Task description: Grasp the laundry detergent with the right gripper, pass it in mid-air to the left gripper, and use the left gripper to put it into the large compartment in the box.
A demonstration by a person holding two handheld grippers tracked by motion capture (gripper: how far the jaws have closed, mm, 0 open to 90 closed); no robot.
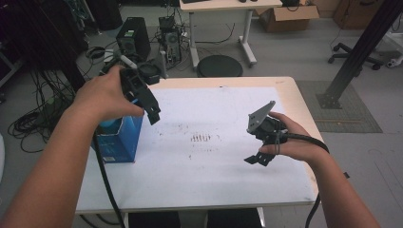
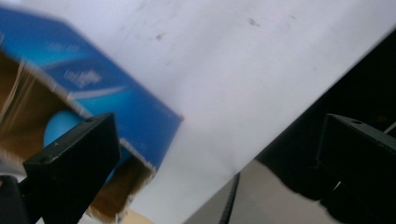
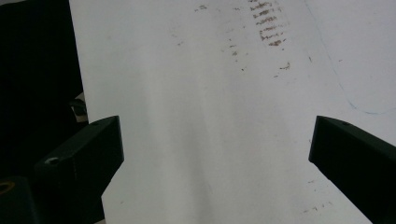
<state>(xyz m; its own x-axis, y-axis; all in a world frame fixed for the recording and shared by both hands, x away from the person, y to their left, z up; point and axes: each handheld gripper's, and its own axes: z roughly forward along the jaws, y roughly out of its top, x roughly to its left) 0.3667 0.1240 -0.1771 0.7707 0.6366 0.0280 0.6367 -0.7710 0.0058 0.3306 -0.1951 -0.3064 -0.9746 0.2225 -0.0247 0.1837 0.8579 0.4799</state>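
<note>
A blue cardboard box point(image 1: 119, 140) stands at the left edge of the white-covered table point(image 1: 223, 166), its top open. In the left gripper view the box point(image 2: 116, 93) shows a light blue rounded object point(image 2: 60, 127) lying inside. My left gripper point(image 1: 151, 113) hangs just above and to the right of the box, jaws pointing down toward the table; it point(image 2: 219, 158) is open with nothing between its jaws. My right gripper point(image 1: 259, 159) hovers low over the right part of the table. It point(image 3: 215, 154) is open and empty, with bare sheet beneath it.
Brown smudge marks point(image 1: 201, 138) lie at the middle of the sheet. Beyond the far edge are computer towers point(image 1: 134, 38), a round black stool point(image 1: 219, 65), floor cables point(image 1: 28, 123) and another desk point(image 1: 223, 5). A black frame post point(image 1: 361, 52) rises at right.
</note>
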